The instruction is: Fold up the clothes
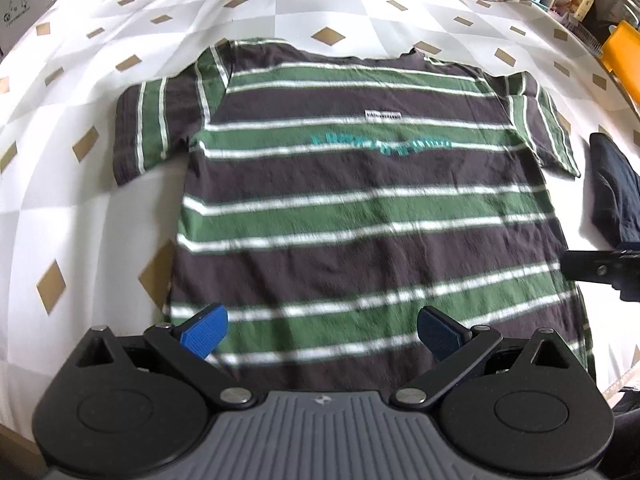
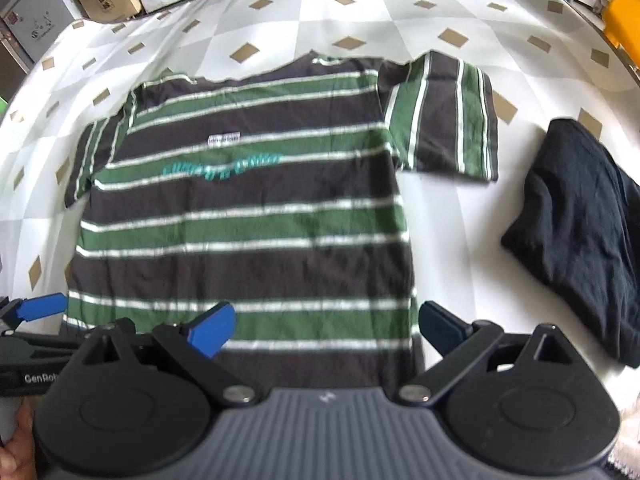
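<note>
From the left wrist, the striped T-shirt (image 1: pixel 360 208) lies spread flat on the bed cover (image 1: pixel 80 80), a white sheet dotted with tan diamonds; its collar points away and its hem sits nearest the camera. The shirt is dark charcoal with wide green bands edged by thin white lines, a small white label and teal lettering across the chest, both too blurred to read. Both short sleeves are laid out to the sides. The left gripper (image 1: pixel 322 334) hovers over the hem with its blue fingers spread wide, holding nothing. A dark garment (image 1: pixel 616 188) lies just off the shirt's right sleeve. From the right wrist, the same shirt looks smooth, and the right gripper (image 2: pixel 326 330) hangs above the hem's right corner, its fingers likewise apart and empty, with the dark garment bunched on the sheet to the right.
</note>
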### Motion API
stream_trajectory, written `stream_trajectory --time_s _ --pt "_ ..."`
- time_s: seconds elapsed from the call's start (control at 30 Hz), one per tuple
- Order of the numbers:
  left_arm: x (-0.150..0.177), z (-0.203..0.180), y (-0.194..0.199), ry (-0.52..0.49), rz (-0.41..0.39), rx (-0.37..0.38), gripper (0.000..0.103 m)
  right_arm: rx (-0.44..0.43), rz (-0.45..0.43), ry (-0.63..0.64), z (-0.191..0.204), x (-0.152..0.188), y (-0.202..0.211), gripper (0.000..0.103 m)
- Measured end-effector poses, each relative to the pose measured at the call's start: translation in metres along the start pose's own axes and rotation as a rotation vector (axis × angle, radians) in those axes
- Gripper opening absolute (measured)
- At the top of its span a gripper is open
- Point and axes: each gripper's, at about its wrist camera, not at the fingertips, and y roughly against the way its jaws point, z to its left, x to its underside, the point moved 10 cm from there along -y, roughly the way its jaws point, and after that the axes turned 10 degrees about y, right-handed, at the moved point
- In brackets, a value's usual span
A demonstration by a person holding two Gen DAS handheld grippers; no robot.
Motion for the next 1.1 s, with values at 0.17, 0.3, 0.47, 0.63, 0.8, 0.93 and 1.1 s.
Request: stream_trajectory --time_s 0.17,0.3,0.47,0.63,0.8,0.93,1.1 --pt "-0.019 0.001 0.001 -0.035 -0.023 -0.019 0.101 0.022 -0.005 -0.054 -0.022 -0.009 -0.006 0.098" --pt "-0.034 0.004 0.002 -0.046 -0.04 -0.026 0.101 0.005 -0.029 -0.141 -0.04 -0.017 -0.009 0.097" --pt "-0.047 0.009 -0.002 -0.039 -0.043 -0.029 0.101 0.003 -0.084 -0.22 -0.061 -0.03 -0.008 0.093" --pt "-0.059 0.009 -0.007 -0.037 -0.042 -0.026 0.101 0.0 -0.112 -0.318 -0.086 -0.038 -0.012 0.088" --pt "-0.072 0.01 -0.012 -0.034 -0.043 -0.026 0.101 0.021 -0.133 -0.367 -0.105 -0.046 -0.018 0.082" --pt "-0.082 0.012 -0.017 -0.011 -0.037 -0.016 0.101 0.038 -0.15 -0.406 -0.121 -0.051 -0.023 0.08" --pt "-0.09 0.014 -0.023 0.046 -0.017 0.017 0.101 0.046 -0.164 -0.445 -0.137 -0.059 -0.033 0.078"
